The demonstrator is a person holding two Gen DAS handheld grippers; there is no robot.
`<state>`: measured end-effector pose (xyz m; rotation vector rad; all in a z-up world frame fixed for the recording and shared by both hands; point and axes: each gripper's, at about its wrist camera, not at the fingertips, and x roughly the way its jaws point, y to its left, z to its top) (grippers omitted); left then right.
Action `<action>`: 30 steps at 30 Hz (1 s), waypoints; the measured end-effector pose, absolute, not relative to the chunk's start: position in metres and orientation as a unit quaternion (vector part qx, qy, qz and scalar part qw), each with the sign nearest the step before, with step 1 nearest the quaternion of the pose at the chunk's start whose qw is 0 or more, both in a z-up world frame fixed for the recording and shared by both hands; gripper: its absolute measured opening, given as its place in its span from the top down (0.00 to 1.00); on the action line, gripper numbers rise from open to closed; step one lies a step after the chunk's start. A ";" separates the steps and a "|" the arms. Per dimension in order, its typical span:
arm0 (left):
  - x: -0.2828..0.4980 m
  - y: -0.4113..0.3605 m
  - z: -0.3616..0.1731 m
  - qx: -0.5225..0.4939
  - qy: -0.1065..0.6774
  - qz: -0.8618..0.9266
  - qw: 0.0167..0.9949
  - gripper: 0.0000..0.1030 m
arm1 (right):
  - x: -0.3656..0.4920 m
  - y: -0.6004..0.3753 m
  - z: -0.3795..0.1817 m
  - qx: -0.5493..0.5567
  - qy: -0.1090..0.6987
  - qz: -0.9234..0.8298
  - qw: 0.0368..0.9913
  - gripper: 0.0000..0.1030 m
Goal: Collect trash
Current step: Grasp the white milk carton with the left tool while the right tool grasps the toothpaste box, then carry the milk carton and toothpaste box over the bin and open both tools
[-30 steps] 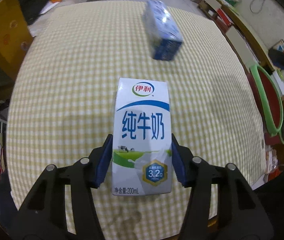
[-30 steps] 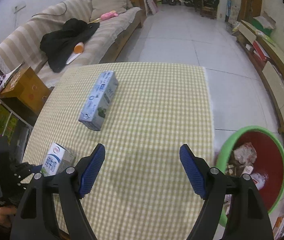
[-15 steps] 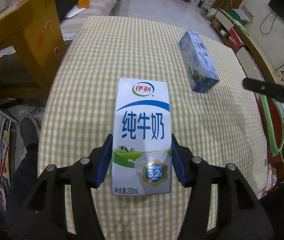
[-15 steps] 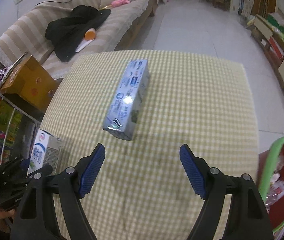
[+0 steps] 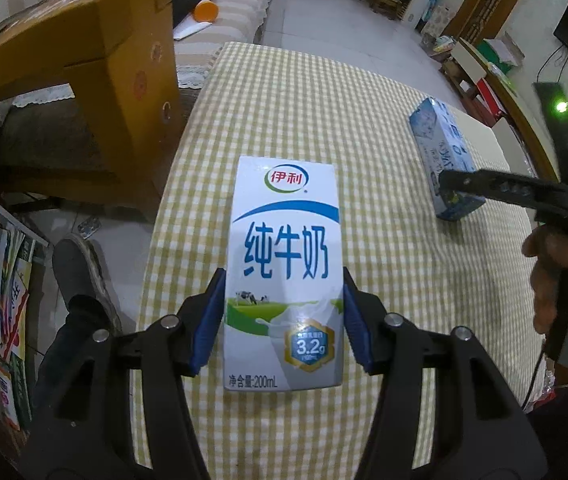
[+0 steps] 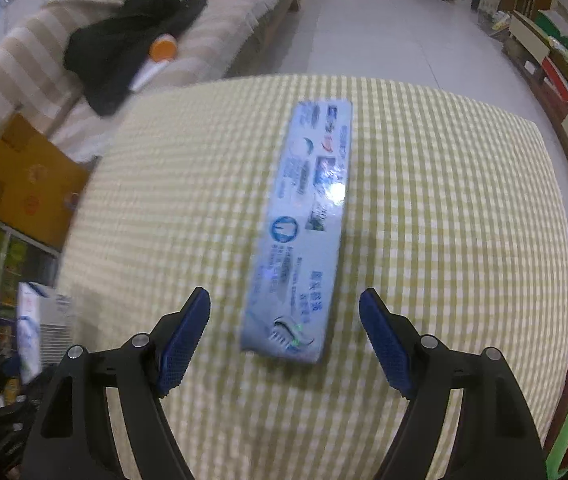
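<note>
Left gripper (image 5: 283, 316) pinching milk carton (image 5: 284, 276); right gripper (image 6: 285, 336) spread astride blue carton (image 6: 304, 232). Risk: off-centre closure skidding blue carton across tablecloth (image 6: 444, 200).

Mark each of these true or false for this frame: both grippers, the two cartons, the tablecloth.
1. The left gripper is shut on the milk carton. True.
2. The right gripper is shut on the blue box. False: its jaws stand open, apart from the box.
3. The blue box stands upright. False: it lies flat on the checked tablecloth.
4. A black garment lies on the sofa. True.
</note>
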<state>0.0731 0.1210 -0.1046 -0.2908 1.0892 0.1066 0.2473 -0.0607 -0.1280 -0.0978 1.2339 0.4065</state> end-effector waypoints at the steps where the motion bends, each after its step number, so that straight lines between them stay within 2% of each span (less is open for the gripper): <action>1: 0.074 0.121 -0.105 -0.139 0.516 0.051 0.844 0.49 | 0.249 -0.062 -0.133 -0.046 0.577 0.184 0.795 0.32; 2: 0.074 0.122 -0.105 -0.141 0.515 0.051 0.844 0.49 | 0.251 -0.063 -0.136 -0.045 0.577 0.182 0.795 0.42; 5: 0.076 0.124 -0.105 -0.142 0.515 0.050 0.844 0.49 | 0.253 -0.063 -0.145 -0.050 0.583 0.184 0.789 0.62; 14: 0.077 0.110 -0.095 -0.132 0.510 0.041 0.849 0.49 | 0.235 -0.083 -0.131 -0.060 0.570 0.186 0.798 0.64; 30: 0.091 0.018 -0.058 -0.072 0.503 -0.022 0.861 0.49 | 0.173 -0.194 -0.049 -0.028 0.518 0.171 0.838 0.64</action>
